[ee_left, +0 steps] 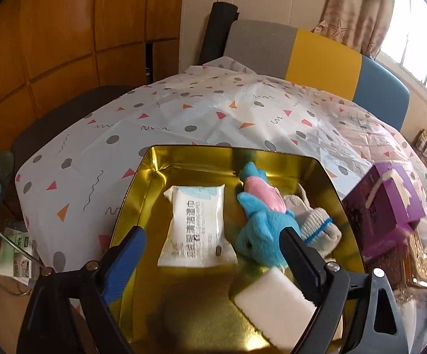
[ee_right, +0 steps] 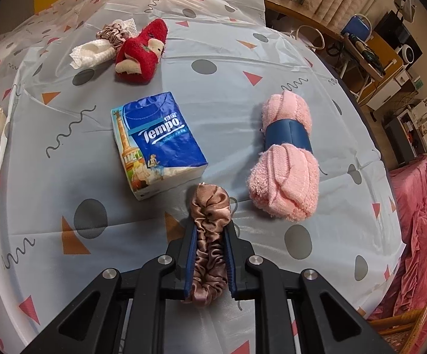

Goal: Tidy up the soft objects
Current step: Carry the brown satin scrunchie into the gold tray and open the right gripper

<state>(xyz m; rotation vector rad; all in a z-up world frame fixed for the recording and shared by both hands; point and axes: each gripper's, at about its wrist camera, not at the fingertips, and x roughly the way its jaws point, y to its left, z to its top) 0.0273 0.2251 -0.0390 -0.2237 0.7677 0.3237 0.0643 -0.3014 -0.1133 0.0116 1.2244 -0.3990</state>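
Observation:
In the left wrist view an open gold tin [ee_left: 184,153] holds a white wet-wipes pack [ee_left: 197,227], a blue and pink plush toy [ee_left: 260,206], a grey knit glove [ee_left: 316,221] and a white sponge [ee_left: 275,306]. My left gripper [ee_left: 213,233] hangs over the tin with its jaws wide open. The sponge lies against the right finger only, not clamped. In the right wrist view my right gripper [ee_right: 210,227] is shut on a brown satin scrunchie [ee_right: 210,206], just above the patterned tablecloth [ee_right: 243,59].
On the cloth lie a blue Tempo tissue pack [ee_right: 157,141], a pink towel roll with a blue band [ee_right: 287,159], a red plush item [ee_right: 142,53], a white cloth [ee_right: 92,50] and a second scrunchie [ee_right: 114,32]. A purple box [ee_left: 384,203] stands right of the tin.

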